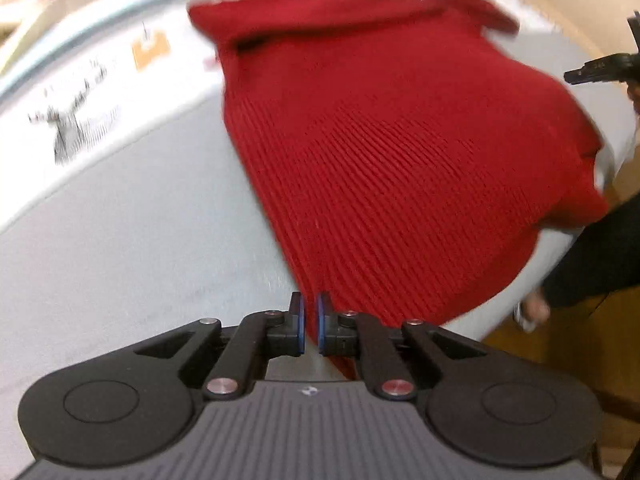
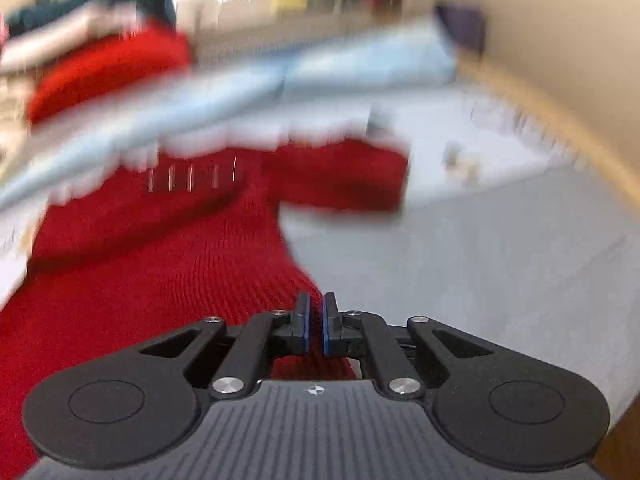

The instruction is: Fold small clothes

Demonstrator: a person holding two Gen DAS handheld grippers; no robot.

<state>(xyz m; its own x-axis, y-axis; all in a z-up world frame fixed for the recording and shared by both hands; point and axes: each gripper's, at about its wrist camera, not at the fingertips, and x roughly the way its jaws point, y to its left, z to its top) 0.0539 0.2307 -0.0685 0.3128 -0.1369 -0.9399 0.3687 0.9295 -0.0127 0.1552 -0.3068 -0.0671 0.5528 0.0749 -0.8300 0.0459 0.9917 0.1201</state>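
Note:
A small red knitted sweater (image 1: 380, 152) lies spread on a grey cloth-covered table (image 1: 120, 248). My left gripper (image 1: 310, 312) has its jaws nearly closed at the sweater's near left hem corner, and red fabric shows between and below the pads. In the right wrist view the sweater (image 2: 160, 264) fills the left and middle, one sleeve (image 2: 344, 176) reaching right. My right gripper (image 2: 316, 312) has its jaws nearly closed on the sweater's near right edge. The right wrist view is motion-blurred.
A white cloth with a black deer print (image 1: 72, 120) and an orange tag (image 1: 150, 48) lies at the far left. A light blue folded cloth (image 2: 240, 80) and another red garment (image 2: 108, 68) lie beyond the sweater. The table's right edge (image 1: 532, 280) drops to a wooden floor.

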